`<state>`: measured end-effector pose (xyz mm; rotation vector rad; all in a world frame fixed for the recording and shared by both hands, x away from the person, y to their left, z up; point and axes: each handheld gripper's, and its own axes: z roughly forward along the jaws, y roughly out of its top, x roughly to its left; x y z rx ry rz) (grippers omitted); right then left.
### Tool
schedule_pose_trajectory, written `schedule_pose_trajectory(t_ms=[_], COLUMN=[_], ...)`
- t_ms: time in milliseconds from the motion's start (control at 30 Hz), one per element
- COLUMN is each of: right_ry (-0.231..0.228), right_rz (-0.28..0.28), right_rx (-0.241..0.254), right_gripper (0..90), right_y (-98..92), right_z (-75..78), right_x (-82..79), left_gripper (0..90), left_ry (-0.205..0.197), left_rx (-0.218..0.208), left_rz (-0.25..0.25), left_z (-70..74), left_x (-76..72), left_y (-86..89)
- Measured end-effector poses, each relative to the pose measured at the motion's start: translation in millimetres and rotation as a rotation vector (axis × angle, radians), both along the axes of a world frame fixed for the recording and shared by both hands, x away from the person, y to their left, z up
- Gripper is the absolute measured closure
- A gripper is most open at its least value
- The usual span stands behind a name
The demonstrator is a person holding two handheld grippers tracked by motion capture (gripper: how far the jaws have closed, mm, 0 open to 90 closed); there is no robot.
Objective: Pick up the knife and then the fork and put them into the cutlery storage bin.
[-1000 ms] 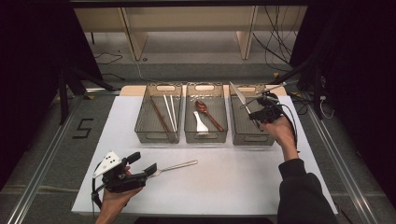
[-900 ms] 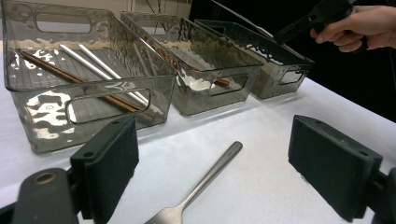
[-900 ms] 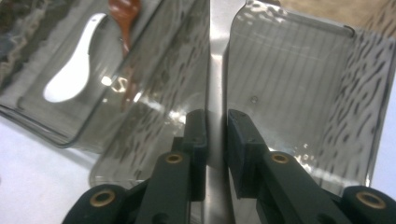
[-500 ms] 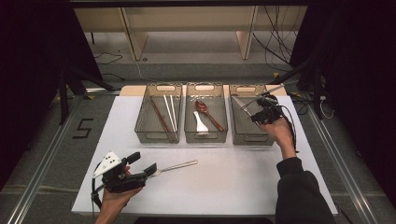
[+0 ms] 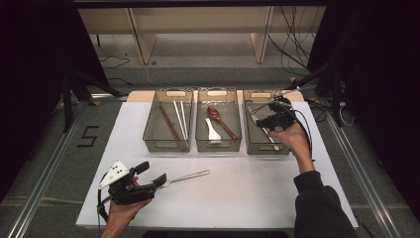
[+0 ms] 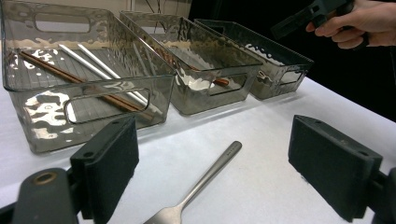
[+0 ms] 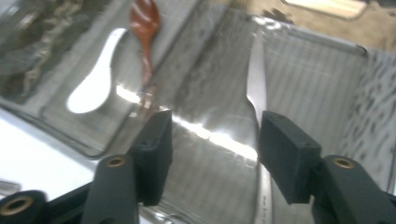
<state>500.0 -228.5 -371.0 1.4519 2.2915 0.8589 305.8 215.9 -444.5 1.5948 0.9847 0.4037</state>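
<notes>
Lower left of the high view: the left gripper (image 5: 159, 179) rests on the white counter (image 5: 247, 193), its jaws spread wide and empty on either side of the tine end of a slim stainless-steel fork (image 5: 185, 176), which lies flat with its handle running toward mid-frame. Judged stiff, light and slick, it lies low on the sheet; a pinch across the narrow neck would likely hold best. Upper centre: three clear smoked-plastic bins, the left bin (image 5: 166, 145) with brown and white chopsticks (image 5: 176, 120), the middle bin (image 5: 218, 146) with a reddish-brown spoon (image 5: 221, 122) and a white ceramic spoon (image 5: 213, 131). Upper right: the right gripper (image 5: 261, 122) over the right bin (image 5: 267, 148); its jaws have just been opening and stand apart, empty, above a steel table knife (image 7: 257, 74) lying on the bin floor
</notes>
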Motion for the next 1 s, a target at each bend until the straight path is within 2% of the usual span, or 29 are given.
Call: schedule_pose_trajectory(t_ms=[167,533,733,1000], right_ry=[-0.028,-0.082,-0.084,-0.08], right_rz=[0.059,0.249,0.34,0.422], right_rx=[0.03,0.071,0.093,0.099], right_gripper=[38.5,33.5,32.6,32.2], right_y=[11.5,48.6,65.4,88.4], right_z=[6.5,16.5,16.4,14.3], right_x=[-9.8,-37.8,-51.8,-66.6], left_gripper=[15.6,15.6,15.6,15.6], left_ry=[0.0,0.0,0.0,-0.001], left_rx=[0.0,-0.003,-0.007,-0.01], left_rz=[0.0,0.003,0.005,0.008], left_z=[0.0,0.1,0.1,0.1], left_x=[0.0,-0.3,-0.3,-0.3], left_y=[0.4,0.5,0.3,0.2])
